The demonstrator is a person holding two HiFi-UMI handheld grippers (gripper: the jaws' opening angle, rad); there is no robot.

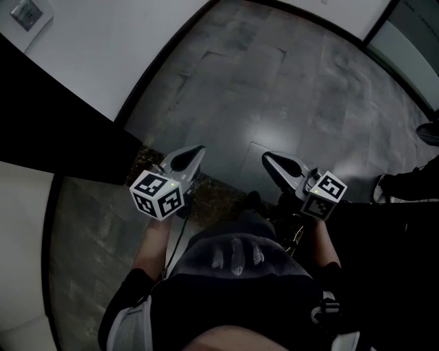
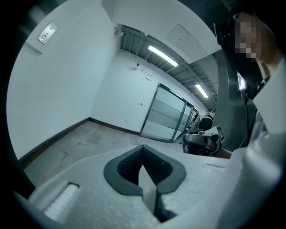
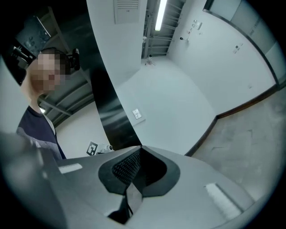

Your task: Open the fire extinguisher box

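**Grey stone floor, no box in sight: the opening was not yet begun**

Grey stone floor (image 1: 274, 89) was seen to fill most of the head view, bordered by a white wall (image 1: 123, 41) with a dark skirting. A glass partition (image 2: 167, 114) was shown at the far side of the room in the left gripper view, and a black column (image 3: 107, 103) in the right gripper view. The fire extinguisher box was found in none of the three views, so its place could not be told.

The left gripper (image 1: 199, 151) and the right gripper (image 1: 267, 159) were held out side by side over the floor, well apart. The jaws of each were pressed together with nothing between them. A small wall plate (image 1: 27, 14) was the only fitting noted.

Nothing of the task was judged done: the box remained to be found, reached and opened.
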